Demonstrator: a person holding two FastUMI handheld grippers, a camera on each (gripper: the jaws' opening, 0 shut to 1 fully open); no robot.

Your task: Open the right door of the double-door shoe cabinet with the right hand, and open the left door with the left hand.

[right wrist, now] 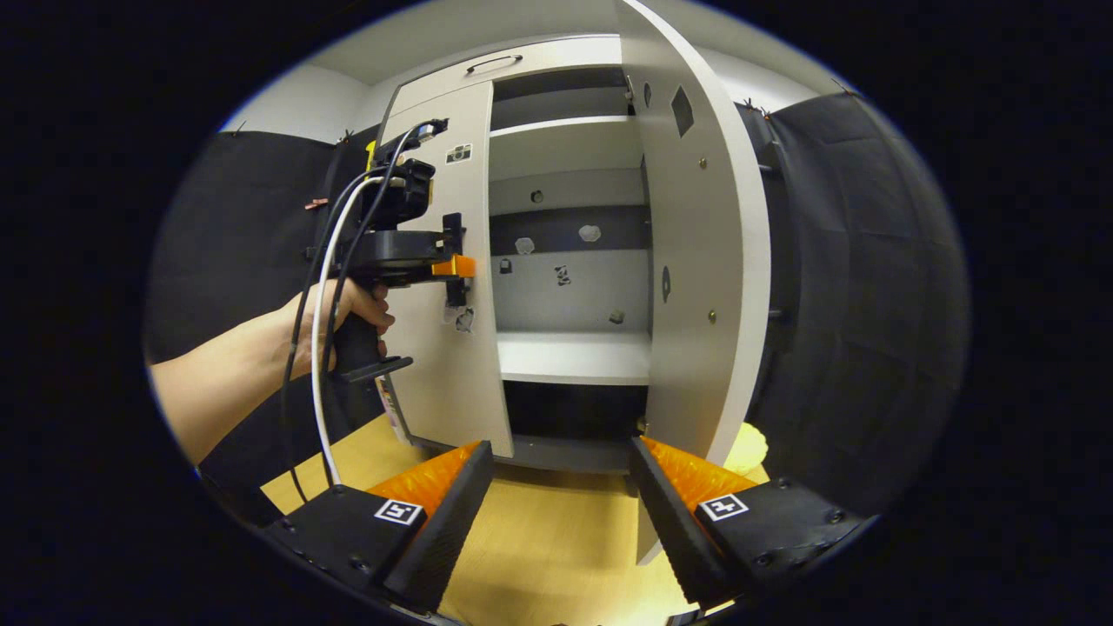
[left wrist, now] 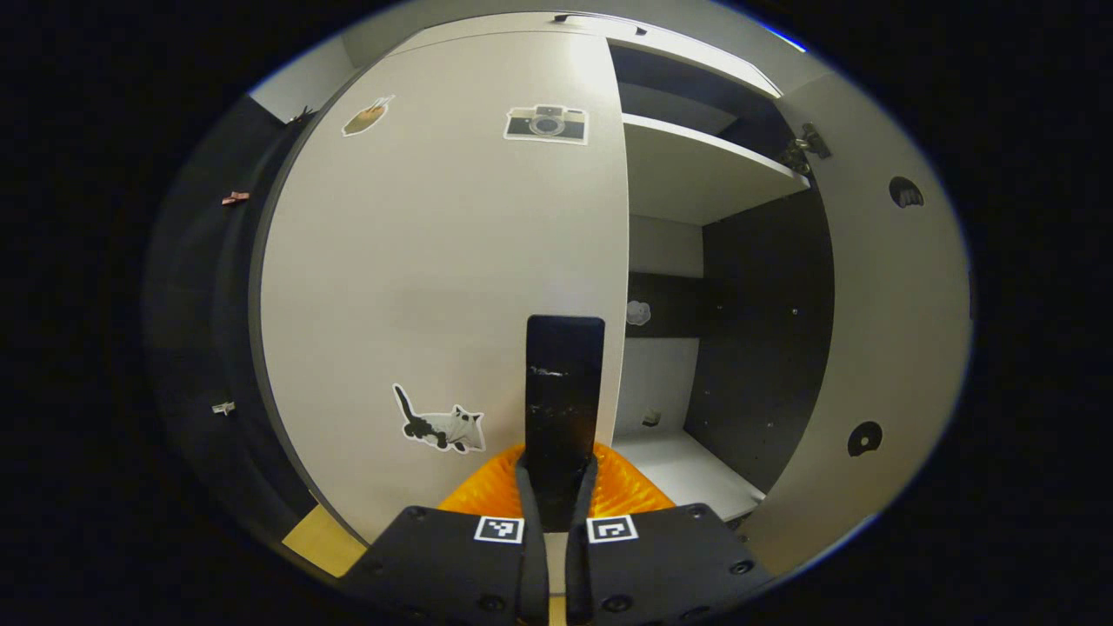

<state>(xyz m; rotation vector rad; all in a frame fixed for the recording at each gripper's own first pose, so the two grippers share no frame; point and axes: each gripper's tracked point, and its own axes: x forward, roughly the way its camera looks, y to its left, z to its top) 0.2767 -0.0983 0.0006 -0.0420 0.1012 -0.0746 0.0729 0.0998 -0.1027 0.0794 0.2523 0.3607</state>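
The white double-door shoe cabinet [right wrist: 556,61] stands ahead. Its left door [left wrist: 435,261], with camera and cat stickers, looks closed or barely ajar. My left gripper [left wrist: 561,469] is shut on that door's black vertical handle [left wrist: 565,374] by the inner edge. In the right gripper view a hand holds the left gripper [right wrist: 454,265] against that same left door [right wrist: 452,365]. The right door [right wrist: 696,261] is swung out wide and shows its inner face. My right gripper [right wrist: 561,448] is open and holds nothing, low in front of the open half.
White shelves [right wrist: 574,356] and a dark back wall show inside the open half. The open right door [left wrist: 887,348] stands to the right of my left gripper. Black cloth walls flank the cabinet, with wooden floor [right wrist: 539,539] below. A yellow object [right wrist: 749,448] lies behind the right door's foot.
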